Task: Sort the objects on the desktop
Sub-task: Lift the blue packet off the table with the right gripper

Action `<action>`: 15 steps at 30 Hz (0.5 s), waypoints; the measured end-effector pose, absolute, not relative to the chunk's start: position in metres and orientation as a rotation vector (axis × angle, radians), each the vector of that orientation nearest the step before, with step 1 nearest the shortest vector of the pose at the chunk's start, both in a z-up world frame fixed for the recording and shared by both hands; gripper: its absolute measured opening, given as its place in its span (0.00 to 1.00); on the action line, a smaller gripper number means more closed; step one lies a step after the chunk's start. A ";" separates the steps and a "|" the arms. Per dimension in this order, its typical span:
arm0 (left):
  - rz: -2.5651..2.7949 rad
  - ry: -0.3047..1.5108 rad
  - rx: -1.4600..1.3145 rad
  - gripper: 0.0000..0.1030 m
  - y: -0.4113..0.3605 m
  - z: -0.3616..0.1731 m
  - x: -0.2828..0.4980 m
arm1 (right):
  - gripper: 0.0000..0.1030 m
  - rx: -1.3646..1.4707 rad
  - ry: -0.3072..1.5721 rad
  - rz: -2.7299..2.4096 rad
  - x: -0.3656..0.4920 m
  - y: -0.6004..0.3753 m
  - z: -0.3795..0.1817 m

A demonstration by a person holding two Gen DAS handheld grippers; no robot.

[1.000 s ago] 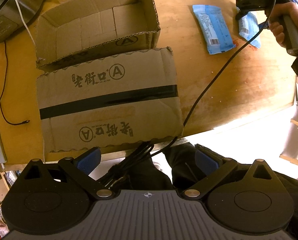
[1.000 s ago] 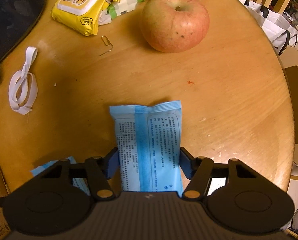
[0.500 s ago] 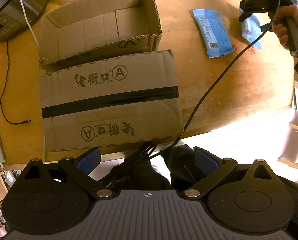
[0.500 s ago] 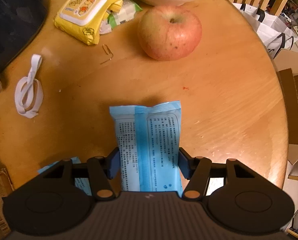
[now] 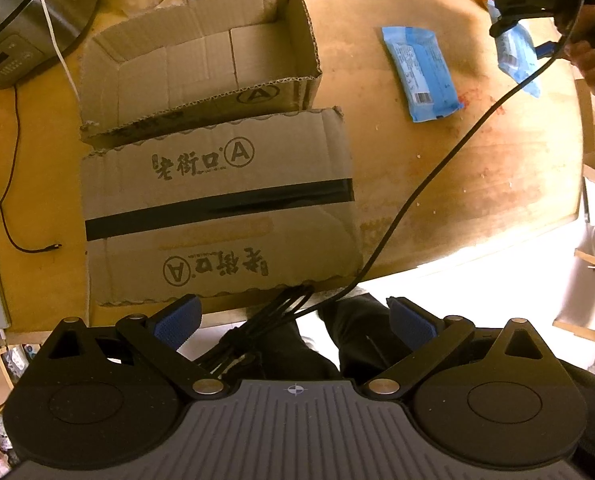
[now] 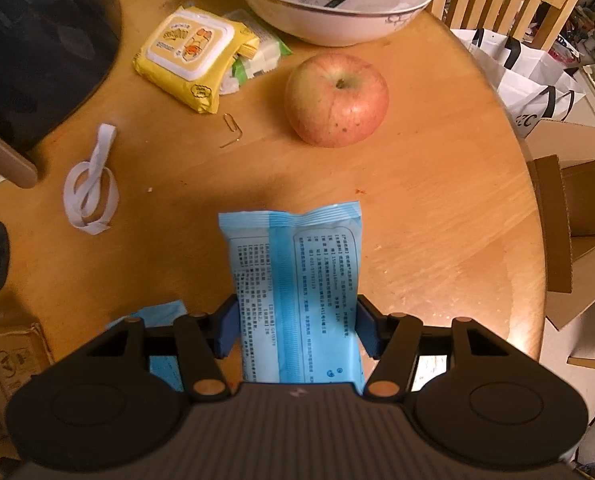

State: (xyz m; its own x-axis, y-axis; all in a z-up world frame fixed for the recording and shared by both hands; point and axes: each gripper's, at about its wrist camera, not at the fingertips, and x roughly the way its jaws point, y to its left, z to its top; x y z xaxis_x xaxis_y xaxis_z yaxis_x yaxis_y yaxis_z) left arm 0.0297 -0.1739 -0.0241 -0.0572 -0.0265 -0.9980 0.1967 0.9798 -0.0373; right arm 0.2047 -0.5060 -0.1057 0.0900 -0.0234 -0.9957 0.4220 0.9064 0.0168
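My right gripper is shut on a light blue wipes packet, held above the round wooden table. The left wrist view shows that same right gripper at the far right with the blue packet hanging in it, lifted off the table. A second blue packet lies flat on the table beside it. An open cardboard box stands at the back left, with a flattened box in front of it. My left gripper is open and holds nothing, off the table's near edge.
An apple, a yellow wipes pack, a white bowl, a white elastic loop and a paper clip lie beyond the held packet. A black cable crosses the table. A grey appliance stands far left.
My right gripper has lifted and drawn back with the blue packet, so the apple and bowl show more. The left gripper has shifted only slightly.
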 end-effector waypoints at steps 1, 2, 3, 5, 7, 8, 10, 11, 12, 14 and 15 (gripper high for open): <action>-0.182 1.618 0.131 1.00 -0.174 -0.023 0.030 | 0.55 0.335 1.449 -0.338 0.204 -0.507 -0.103; -0.181 1.616 0.130 1.00 -0.173 -0.023 0.029 | 0.55 0.335 1.449 -0.335 0.203 -0.506 -0.101; -0.182 1.615 0.128 1.00 -0.173 -0.022 0.029 | 0.55 0.334 1.449 -0.331 0.202 -0.505 -0.099; -0.182 1.612 0.127 1.00 -0.172 -0.021 0.029 | 0.55 0.334 1.447 -0.325 0.201 -0.505 -0.095; -0.183 1.607 0.129 1.00 -0.172 -0.020 0.028 | 0.55 0.334 1.444 -0.320 0.201 -0.506 -0.092; -0.183 1.604 0.130 1.00 -0.172 -0.018 0.028 | 0.55 0.334 1.443 -0.317 0.201 -0.506 -0.090; -0.185 1.597 0.131 1.00 -0.171 -0.016 0.029 | 0.55 0.334 1.440 -0.311 0.201 -0.506 -0.086; -0.186 1.594 0.130 1.00 -0.171 -0.015 0.029 | 0.55 0.334 1.439 -0.309 0.201 -0.506 -0.084; -0.187 1.592 0.129 1.00 -0.171 -0.015 0.029 | 0.55 0.334 1.437 -0.306 0.201 -0.506 -0.083; -0.189 1.589 0.125 1.00 -0.170 -0.014 0.029 | 0.55 0.330 1.438 -0.296 0.201 -0.505 -0.082; -0.188 1.589 0.123 1.00 -0.170 -0.014 0.030 | 0.55 0.327 1.438 -0.290 0.201 -0.505 -0.081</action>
